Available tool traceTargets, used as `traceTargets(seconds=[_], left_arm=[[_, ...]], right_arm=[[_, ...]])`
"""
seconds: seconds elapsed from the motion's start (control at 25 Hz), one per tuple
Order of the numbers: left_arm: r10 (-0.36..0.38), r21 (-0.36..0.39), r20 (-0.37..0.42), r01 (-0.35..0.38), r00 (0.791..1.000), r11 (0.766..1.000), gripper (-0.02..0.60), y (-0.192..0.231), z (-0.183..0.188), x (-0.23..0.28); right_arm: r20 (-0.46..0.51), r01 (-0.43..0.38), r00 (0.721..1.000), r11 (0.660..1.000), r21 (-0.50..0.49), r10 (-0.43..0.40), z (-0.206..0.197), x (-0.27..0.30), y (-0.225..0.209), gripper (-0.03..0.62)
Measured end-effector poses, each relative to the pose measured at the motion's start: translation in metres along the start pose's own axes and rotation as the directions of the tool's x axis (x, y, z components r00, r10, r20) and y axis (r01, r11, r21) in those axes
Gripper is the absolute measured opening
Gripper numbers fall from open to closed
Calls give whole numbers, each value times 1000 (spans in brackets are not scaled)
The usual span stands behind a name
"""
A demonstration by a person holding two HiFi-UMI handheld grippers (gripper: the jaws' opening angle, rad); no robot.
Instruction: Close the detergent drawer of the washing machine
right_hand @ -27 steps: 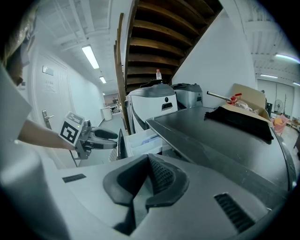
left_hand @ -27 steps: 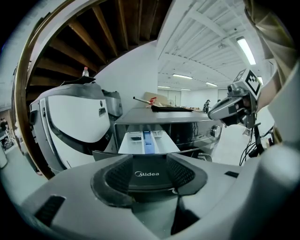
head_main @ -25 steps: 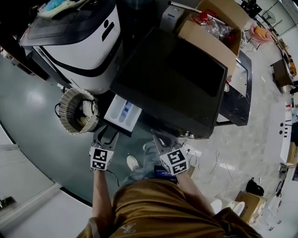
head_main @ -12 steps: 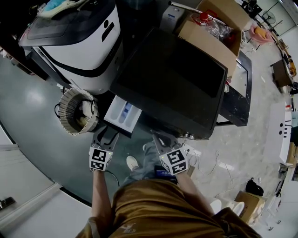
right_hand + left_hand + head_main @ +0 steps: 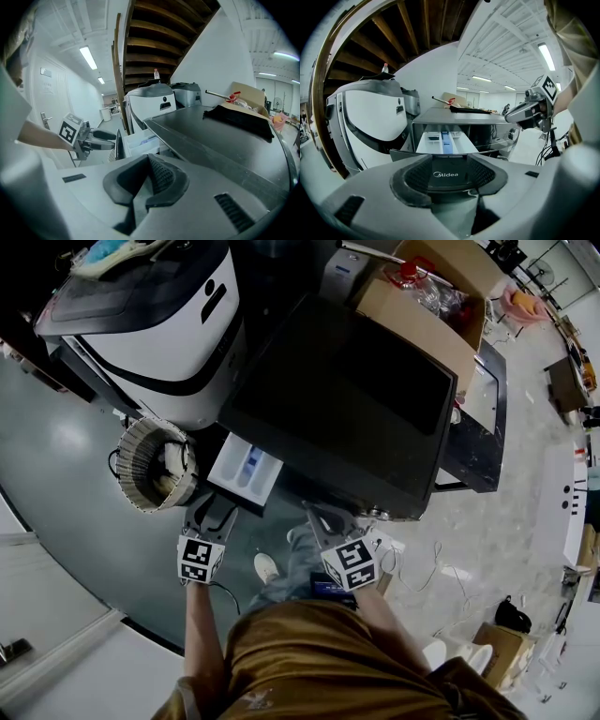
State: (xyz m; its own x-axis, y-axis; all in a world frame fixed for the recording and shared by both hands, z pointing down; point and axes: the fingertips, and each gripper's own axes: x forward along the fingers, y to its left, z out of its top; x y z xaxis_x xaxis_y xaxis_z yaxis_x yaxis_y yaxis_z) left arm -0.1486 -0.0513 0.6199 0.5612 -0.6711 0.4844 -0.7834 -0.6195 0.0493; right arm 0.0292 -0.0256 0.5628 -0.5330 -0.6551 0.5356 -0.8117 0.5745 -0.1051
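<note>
The detergent drawer [image 5: 246,467] is seen pulled well out from the front left corner of the dark-topped washing machine [image 5: 347,399], its white compartments open to view. The closing push appears to be at its start: the left hand-held gripper [image 5: 212,514] is held with jaws spread, and the drawer's dark front panel [image 5: 445,174] is framed squarely between them, though contact cannot be confirmed. A straight, level push along the drawer's own line is judged to be called for next. The right hand-held gripper [image 5: 323,519], jaws pressed together on nothing, is kept at the machine's front, just to the right of the drawer. A round woven basket [image 5: 150,465] stands just beside the drawer, under a white appliance [image 5: 159,324], while a cardboard box [image 5: 422,320] sits behind. Nothing is seen blocking the drawer's path.
</note>
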Motion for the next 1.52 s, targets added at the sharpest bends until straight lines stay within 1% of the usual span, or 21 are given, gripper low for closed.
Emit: traceTargets(seconds=[0.28,0.64,1.08,1.52], left_arm=[[-1,-7,6,1,1000,1000,232,3,9,10],[-14,-12,9,14,1000,1000,232,5,16,19],[-20,-14,-3,20,1000,1000,232,7,21,26],[-26,-14,2,26,1000,1000,232,9,26,34]], right_arm=[[5,9,1000,1000,12,-9,0,-2,-4,12],[-9,45,999,999,27,-45,-6,-6,-20,12],[0,41,999,999,26,-41,0,-3,-23,12],[-3,61,998,997,38,-61,-1,-5,-32,12]])
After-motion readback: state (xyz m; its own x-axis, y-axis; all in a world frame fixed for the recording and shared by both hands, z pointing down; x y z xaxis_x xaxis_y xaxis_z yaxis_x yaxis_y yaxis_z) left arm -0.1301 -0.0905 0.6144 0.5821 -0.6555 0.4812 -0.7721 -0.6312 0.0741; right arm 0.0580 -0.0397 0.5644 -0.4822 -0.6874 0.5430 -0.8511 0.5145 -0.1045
